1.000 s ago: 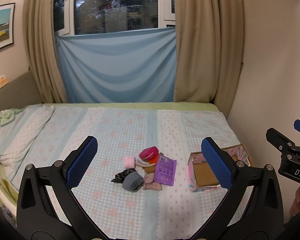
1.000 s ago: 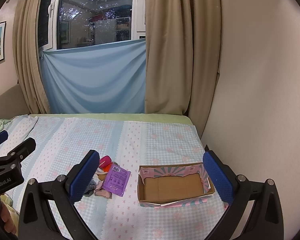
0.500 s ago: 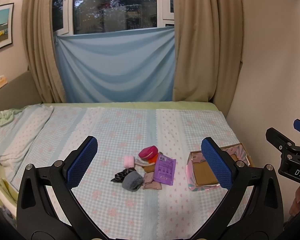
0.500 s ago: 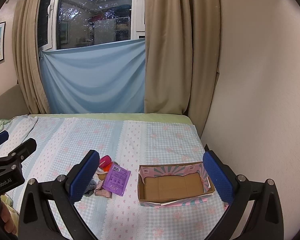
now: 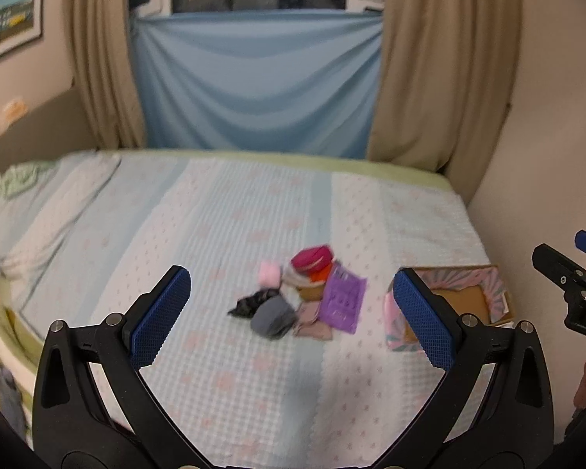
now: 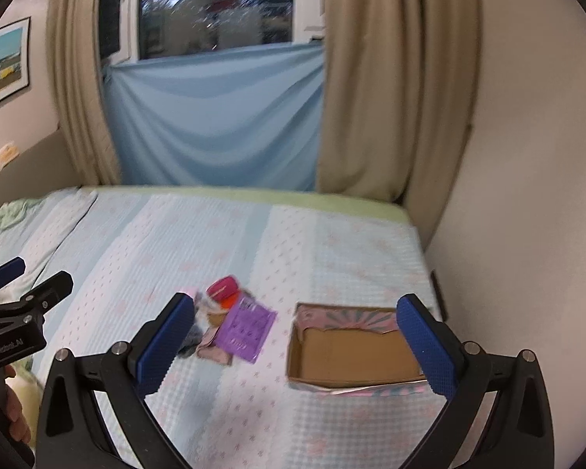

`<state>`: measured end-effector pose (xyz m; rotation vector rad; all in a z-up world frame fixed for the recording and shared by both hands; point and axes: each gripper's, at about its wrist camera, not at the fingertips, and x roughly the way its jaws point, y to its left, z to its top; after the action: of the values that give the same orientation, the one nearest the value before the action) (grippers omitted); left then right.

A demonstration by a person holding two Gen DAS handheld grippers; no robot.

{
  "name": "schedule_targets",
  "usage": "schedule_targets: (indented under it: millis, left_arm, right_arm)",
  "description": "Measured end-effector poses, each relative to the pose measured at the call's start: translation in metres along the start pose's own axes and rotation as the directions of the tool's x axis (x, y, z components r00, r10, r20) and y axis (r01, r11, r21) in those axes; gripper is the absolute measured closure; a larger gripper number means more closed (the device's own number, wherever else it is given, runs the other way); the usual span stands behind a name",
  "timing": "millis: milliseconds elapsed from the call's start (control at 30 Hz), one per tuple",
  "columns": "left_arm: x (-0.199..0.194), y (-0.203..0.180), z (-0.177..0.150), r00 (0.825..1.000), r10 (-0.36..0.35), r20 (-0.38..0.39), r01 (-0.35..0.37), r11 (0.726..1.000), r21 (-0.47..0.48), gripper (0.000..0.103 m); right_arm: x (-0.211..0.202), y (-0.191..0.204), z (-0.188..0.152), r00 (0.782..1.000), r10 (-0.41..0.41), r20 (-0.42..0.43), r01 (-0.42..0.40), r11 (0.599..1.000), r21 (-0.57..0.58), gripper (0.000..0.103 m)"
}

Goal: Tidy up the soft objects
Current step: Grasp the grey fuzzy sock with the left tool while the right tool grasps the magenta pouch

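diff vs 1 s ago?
Both tongs, left and right, have tipped down and moved in toward the bed; both views are motion-blurred. Nothing grasped or released. The pile and the empty box lie unmoved, and both tongs are open.

Two black handheld grippers: the left gripper [image 5: 291,318] and right gripper [image 6: 299,346] each carry blue, diamond-textured pads [image 5: 158,316] on triangular cut-out arms fixed with silver screws [image 5: 114,319]; white lettering marks one body.
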<state>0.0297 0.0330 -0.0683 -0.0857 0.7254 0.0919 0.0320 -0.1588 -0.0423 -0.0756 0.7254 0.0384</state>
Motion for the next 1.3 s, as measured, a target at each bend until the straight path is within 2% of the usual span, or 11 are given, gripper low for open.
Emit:
schedule_targets:
  millis: [133, 333, 567, 800, 1000, 1233, 1300]
  left_arm:
    - [0.038, 0.024, -0.015, 0.997, -0.016, -0.074, 0.013, 0.999, -0.043, 0.001]
    - [0.123, 0.052, -0.035, 0.979, -0.049, -0.198, 0.032, 0.996, -0.089, 0.001]
    - [0.233, 0.074, -0.073, 0.941, -0.101, -0.323, 0.028, 0.975, -0.222, 0.001]
    - [0.316, 0.076, -0.113, 0.902, -0.127, -0.412, -0.021, 0.942, -0.335, 0.001]
    - [0.367, 0.074, -0.135, 0.884, -0.14, -0.445, -0.077, 0.897, -0.435, 0.001]
    - [0.409, 0.076, -0.154, 0.869, -0.127, -0.479, -0.16, 0.842, -0.515, 0.003]
    - [0.416, 0.077, -0.156, 0.868, -0.118, -0.482, -0.177, 0.834, -0.523, 0.01]
  right_arm:
    - [0.039, 0.013, -0.007, 0.996, 0.05, -0.077, -0.051, 0.999, -0.006, 0.0]
    - [0.106, 0.038, -0.012, 0.983, 0.106, -0.147, -0.105, 0.994, 0.016, 0.0]
    - [0.208, 0.072, -0.008, 0.972, 0.145, -0.183, -0.15, 0.989, -0.016, 0.0]
    - [0.315, 0.109, -0.012, 0.948, 0.165, -0.273, -0.211, 0.966, -0.149, 0.0]
    - [0.399, 0.141, -0.031, 0.904, 0.181, -0.387, -0.31, 0.901, -0.303, 0.0]
    - [0.466, 0.17, -0.052, 0.852, 0.186, -0.49, -0.418, 0.805, -0.421, 0.0]
    - [0.481, 0.177, -0.057, 0.841, 0.181, -0.51, -0.436, 0.784, -0.441, 0.001]
